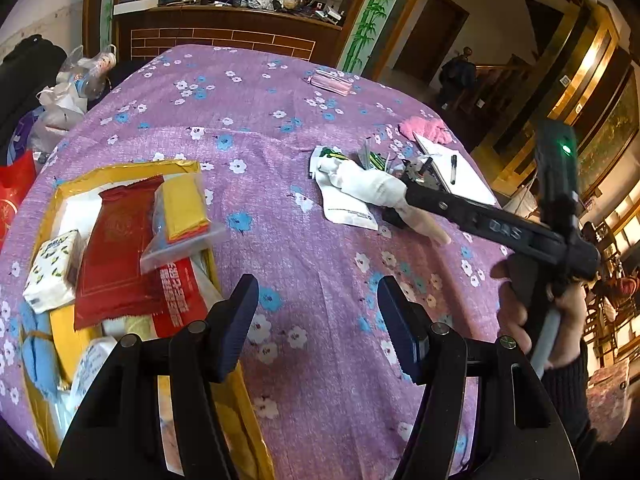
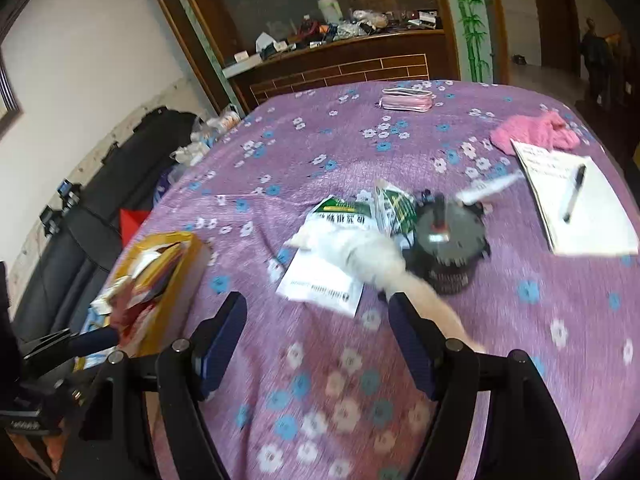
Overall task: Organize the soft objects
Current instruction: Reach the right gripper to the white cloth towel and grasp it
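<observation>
Socks [image 1: 366, 186], or some white sock-like bundle anyway, lie on the purple flowered worktop [image 1: 280, 128] over some paper packets, next to a dark round gadget [image 2: 448, 240]. The right tongs [image 2: 318, 334] are spread wide with nothing between them, one finger right against the bundle's tail. Left tongs [image 1: 318, 308] are wide too, empty, beside the yellow box [image 1: 120, 170] of tissue packs.
</observation>
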